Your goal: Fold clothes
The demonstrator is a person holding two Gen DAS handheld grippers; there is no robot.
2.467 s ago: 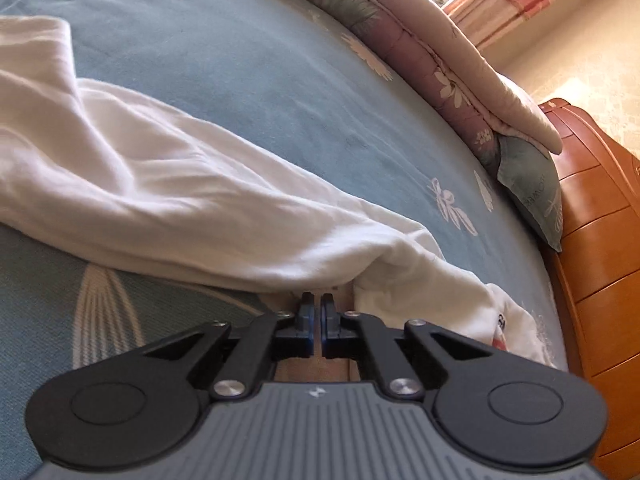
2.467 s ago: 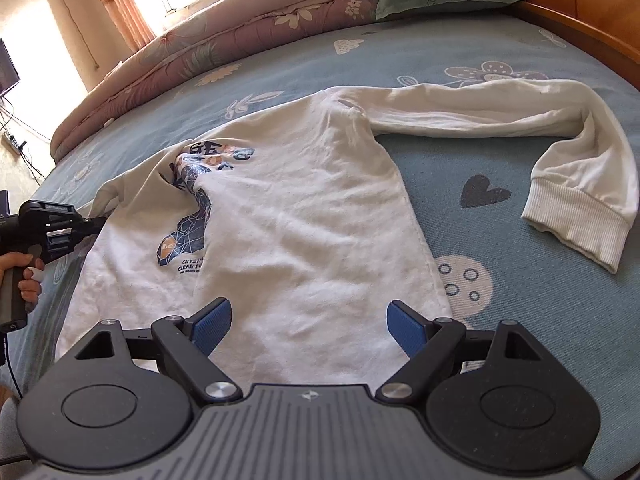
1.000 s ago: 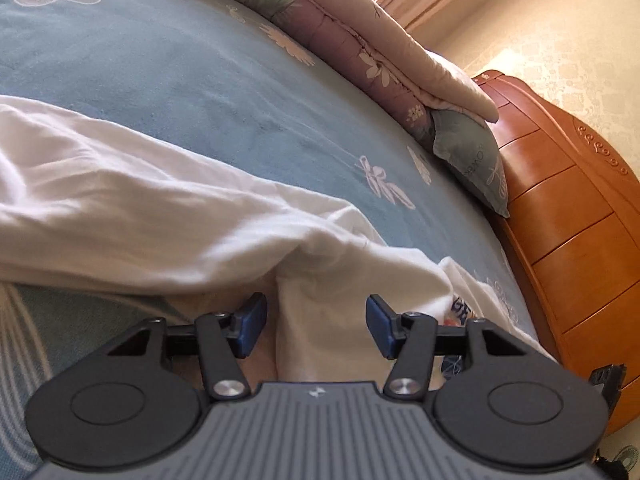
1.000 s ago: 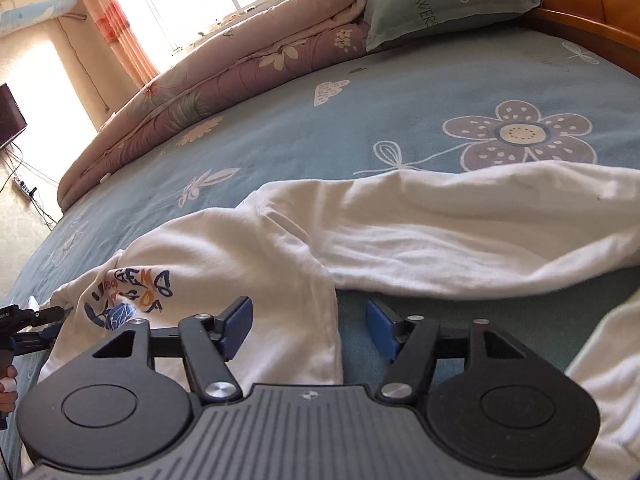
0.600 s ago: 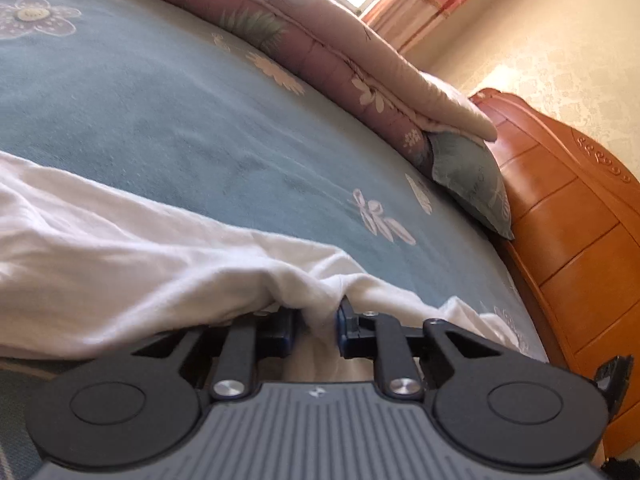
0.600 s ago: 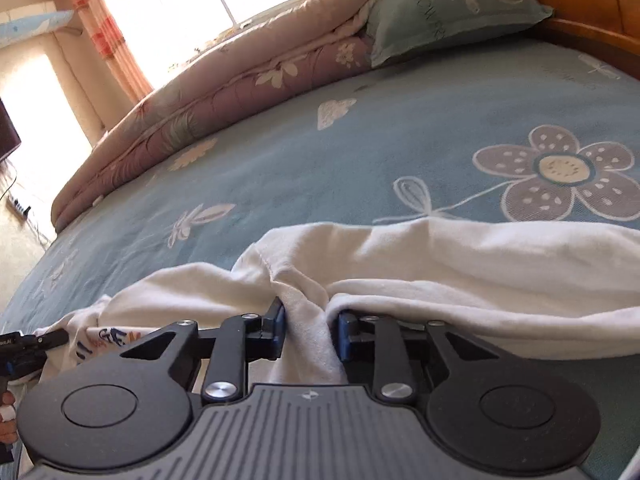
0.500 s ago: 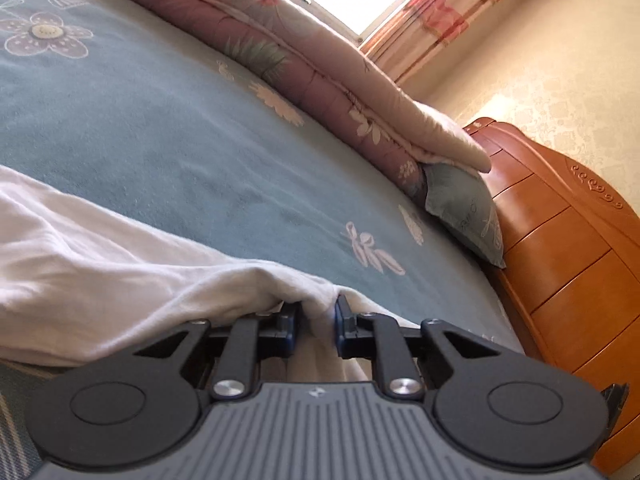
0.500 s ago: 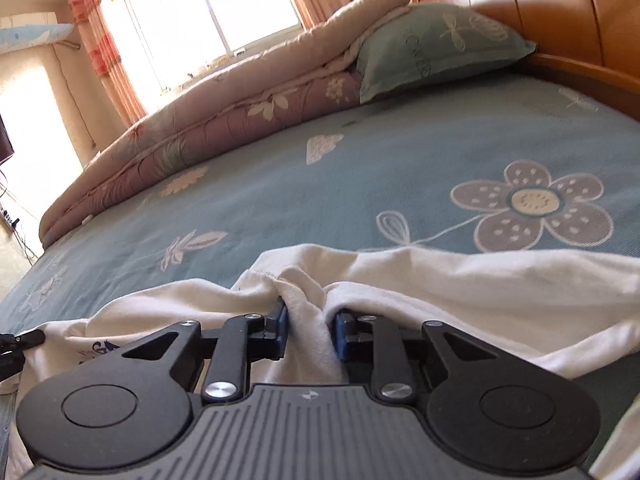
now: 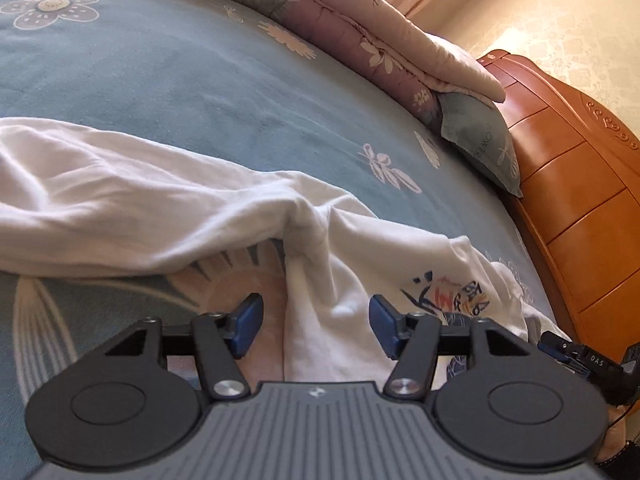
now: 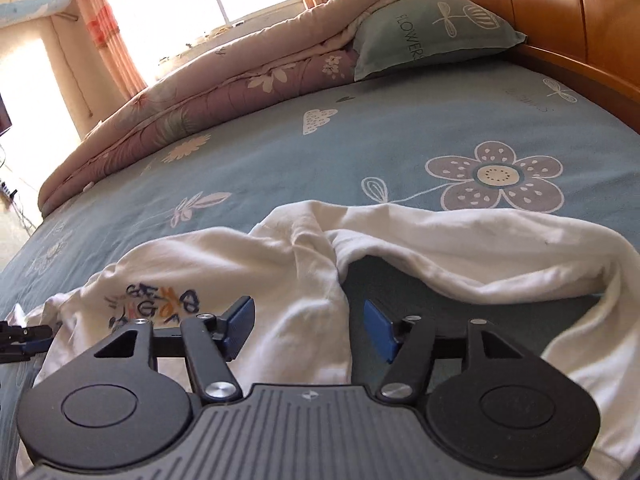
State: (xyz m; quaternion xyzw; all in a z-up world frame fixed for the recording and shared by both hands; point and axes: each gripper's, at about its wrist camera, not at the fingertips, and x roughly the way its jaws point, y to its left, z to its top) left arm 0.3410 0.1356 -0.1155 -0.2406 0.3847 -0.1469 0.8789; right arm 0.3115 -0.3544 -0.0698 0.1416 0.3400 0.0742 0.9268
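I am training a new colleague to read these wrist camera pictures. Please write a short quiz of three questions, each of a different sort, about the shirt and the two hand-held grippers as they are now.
1. True or false: the left hand-held gripper is shut on the white sweatshirt.
2. Multiple choice: the cloth between the fingers of the right hand-held gripper is
A. a green pillow
B. the sweatshirt near its armpit seam
C. a pink quilt
3. Fill in: the sleeve lies on the ____ bedsheet.

Key:
1. False; it is open, with cloth between the fingers but not pinched.
2. B
3. Blue
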